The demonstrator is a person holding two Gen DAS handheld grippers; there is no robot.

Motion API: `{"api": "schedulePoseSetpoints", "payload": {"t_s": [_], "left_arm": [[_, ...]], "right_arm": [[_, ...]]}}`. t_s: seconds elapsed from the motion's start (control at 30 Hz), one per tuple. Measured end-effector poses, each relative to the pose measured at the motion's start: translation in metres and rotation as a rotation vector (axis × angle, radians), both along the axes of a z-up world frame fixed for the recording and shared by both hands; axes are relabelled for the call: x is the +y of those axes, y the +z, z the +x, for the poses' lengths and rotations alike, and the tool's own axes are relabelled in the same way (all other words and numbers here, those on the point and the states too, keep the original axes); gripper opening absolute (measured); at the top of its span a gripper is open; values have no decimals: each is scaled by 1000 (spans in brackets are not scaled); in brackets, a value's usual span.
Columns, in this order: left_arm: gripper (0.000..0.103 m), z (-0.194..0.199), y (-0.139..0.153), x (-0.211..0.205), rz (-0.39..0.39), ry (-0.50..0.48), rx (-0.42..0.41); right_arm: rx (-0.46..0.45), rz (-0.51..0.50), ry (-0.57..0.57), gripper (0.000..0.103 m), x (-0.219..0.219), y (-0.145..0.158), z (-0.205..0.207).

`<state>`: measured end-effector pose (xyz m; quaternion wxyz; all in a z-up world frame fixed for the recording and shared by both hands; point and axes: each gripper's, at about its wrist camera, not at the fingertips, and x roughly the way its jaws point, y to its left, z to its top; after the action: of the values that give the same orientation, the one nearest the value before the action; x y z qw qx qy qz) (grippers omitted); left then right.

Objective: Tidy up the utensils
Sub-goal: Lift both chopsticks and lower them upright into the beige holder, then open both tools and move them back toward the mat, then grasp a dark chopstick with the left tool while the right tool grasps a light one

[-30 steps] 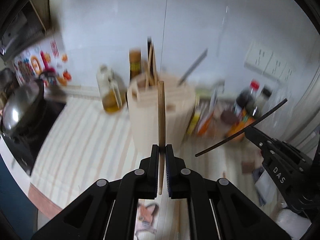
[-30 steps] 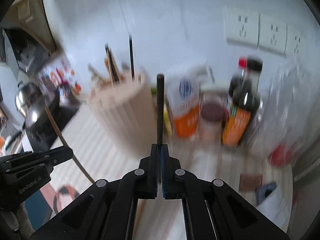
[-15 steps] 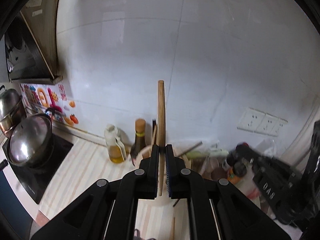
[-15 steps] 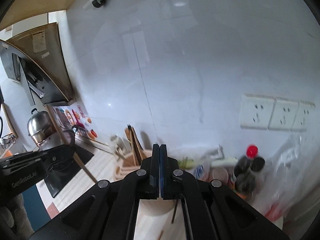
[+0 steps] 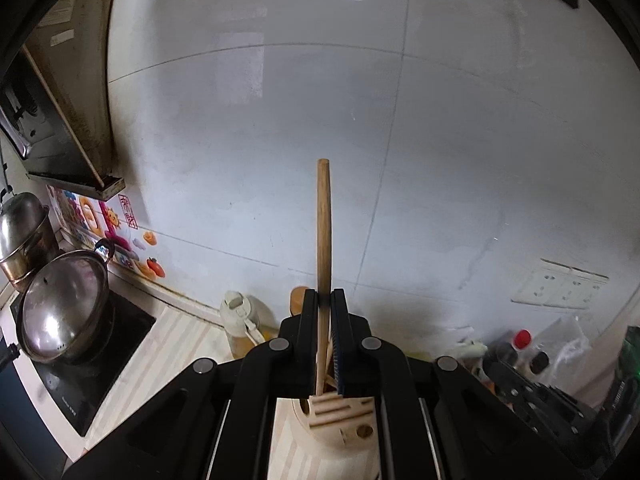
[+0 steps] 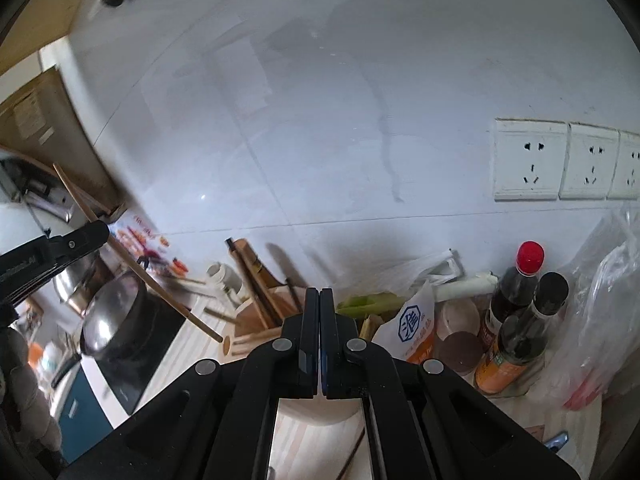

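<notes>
My left gripper (image 5: 325,300) is shut on a light wooden chopstick (image 5: 323,232) that stands upright, its lower end just above the pale wooden utensil holder (image 5: 340,424). In the right wrist view the same chopstick (image 6: 160,288) slants down from the left gripper (image 6: 86,236) toward the holder (image 6: 256,320), which has several dark utensils in it. My right gripper (image 6: 319,300) is shut with nothing visible between its pads. A dark chopstick (image 6: 352,456) lies on the counter below it.
A steel pot (image 5: 64,312) sits on a black cooktop (image 5: 80,372) at left. An oil bottle (image 5: 240,320) stands by the wall. Sauce bottles (image 6: 516,320), a white bag (image 6: 416,324) and plastic bags (image 6: 604,300) crowd the right. Wall sockets (image 6: 560,166) are above them.
Both grippers rose and tilted up toward the wall. The dark chopstick left my right gripper, which is shut and empty now. The left still holds the wooden chopstick, now over the holder.
</notes>
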<state>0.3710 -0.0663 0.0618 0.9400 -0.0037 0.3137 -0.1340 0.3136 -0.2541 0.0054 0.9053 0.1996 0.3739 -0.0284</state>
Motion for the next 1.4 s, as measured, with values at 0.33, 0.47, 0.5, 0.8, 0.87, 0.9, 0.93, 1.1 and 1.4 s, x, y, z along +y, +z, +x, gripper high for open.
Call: {"api": "schedulePoseSetpoints", "payload": {"t_s": [0.33, 0.47, 0.5, 0.8, 0.87, 0.9, 0.93, 1.1, 1.4], "left_arm": [[8, 42, -39, -7, 8, -38, 117], [55, 38, -46, -2, 5, -13, 148], [73, 32, -47, 0, 29, 4, 127], [96, -35, -89, 15, 113, 51, 137], [96, -52, -107, 13, 125, 36, 157], [96, -60, -118, 9, 142, 31, 175], [96, -68, -132, 1, 159, 5, 198], [96, -81, -189, -43, 238, -124, 319], [64, -68, -274, -124, 349, -305, 466]], "right_arm": [[42, -10, -23, 0, -7, -19, 18], [86, 3, -31, 0, -15, -29, 20], [95, 7, -34, 0, -16, -30, 18], [249, 44, -81, 20, -44, -69, -42], [298, 45, -92, 25, -50, -84, -61], [329, 44, -96, 25, -52, -94, -72], [357, 42, -102, 25, -55, -104, -80], [530, 60, -114, 25, -68, -167, -114], [769, 91, -38, 25, -66, -264, -133]]}}
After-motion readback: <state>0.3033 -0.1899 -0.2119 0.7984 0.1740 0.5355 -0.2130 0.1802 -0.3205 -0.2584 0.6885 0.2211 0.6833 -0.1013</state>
